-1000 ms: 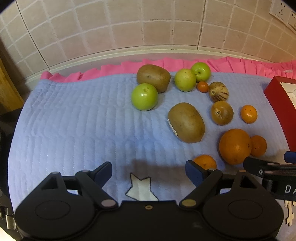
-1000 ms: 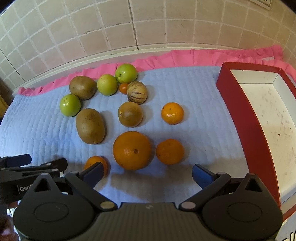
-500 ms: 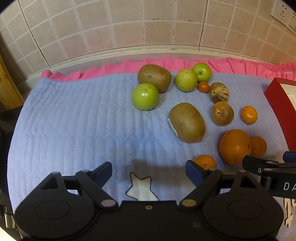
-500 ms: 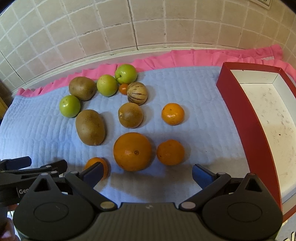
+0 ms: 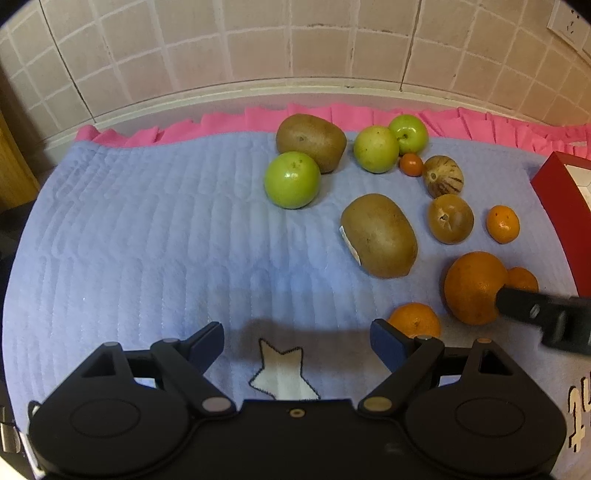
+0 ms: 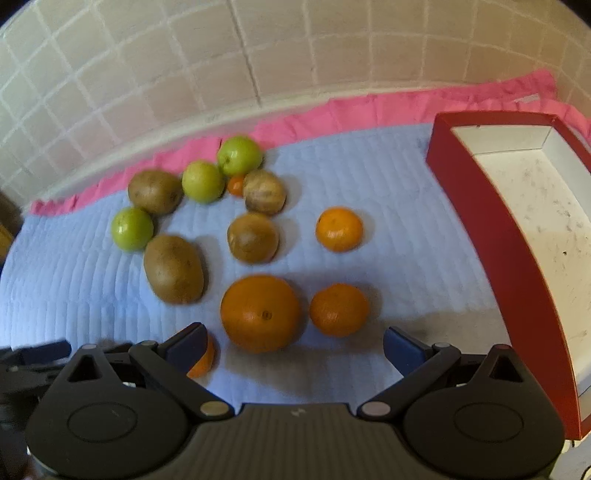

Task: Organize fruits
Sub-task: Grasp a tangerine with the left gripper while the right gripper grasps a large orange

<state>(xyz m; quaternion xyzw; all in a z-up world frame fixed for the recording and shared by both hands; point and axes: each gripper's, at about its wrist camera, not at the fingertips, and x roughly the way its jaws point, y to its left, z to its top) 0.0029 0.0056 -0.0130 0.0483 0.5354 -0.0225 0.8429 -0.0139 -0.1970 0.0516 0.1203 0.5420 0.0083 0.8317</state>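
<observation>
Ahead of me: wall of square beige ceramic tiles with dark grout, pale ledge along its base. White wall socket upper right. Brown wooden panel at far left. Quilted pale-blue cloth with pink ruffled edge covers the bench.

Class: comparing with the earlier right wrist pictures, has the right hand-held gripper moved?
Yes. The right hand-held gripper has advanced toward the big orange, which now looms larger and nearer its fingertips.

Three green apples, two kiwis

Quilted blue mat, tiled wall
</observation>
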